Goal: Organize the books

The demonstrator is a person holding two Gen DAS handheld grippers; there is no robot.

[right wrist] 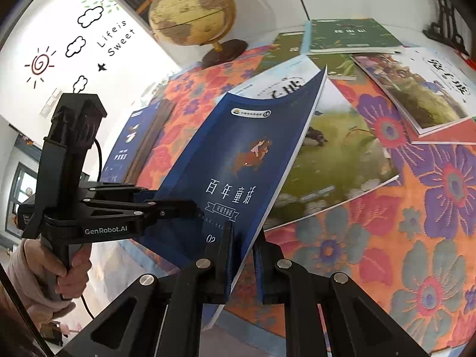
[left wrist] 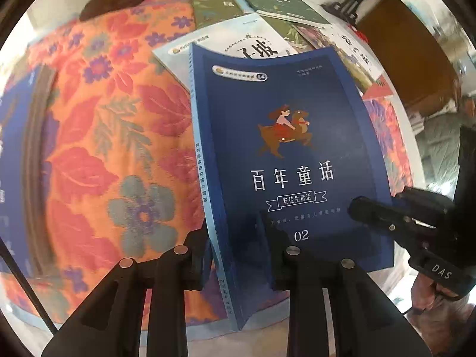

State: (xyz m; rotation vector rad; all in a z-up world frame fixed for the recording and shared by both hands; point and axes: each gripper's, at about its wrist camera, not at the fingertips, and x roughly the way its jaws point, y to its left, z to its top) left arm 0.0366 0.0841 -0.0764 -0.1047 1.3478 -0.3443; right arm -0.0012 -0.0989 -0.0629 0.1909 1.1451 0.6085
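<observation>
A dark blue book [left wrist: 291, 148] with a girl riding a deer on its cover is held tilted above the floral tablecloth [left wrist: 104, 148]. My left gripper [left wrist: 238, 247] is shut on its spine edge near the bottom. In the right wrist view my right gripper [right wrist: 242, 255] is shut on the lower page edge of the same blue book [right wrist: 244, 154]. The left gripper [right wrist: 190, 205] reaches in from the left there, held by a hand. The right gripper [left wrist: 357, 208] shows at the book's right edge in the left wrist view.
Under and behind the held book lie a white-covered book [left wrist: 238, 44], green books [right wrist: 348, 35], a landscape-cover book [right wrist: 336, 154] and a picture book [right wrist: 416, 89]. A second blue book [right wrist: 128, 142] lies at the left. A globe [right wrist: 190, 12] stands at the back.
</observation>
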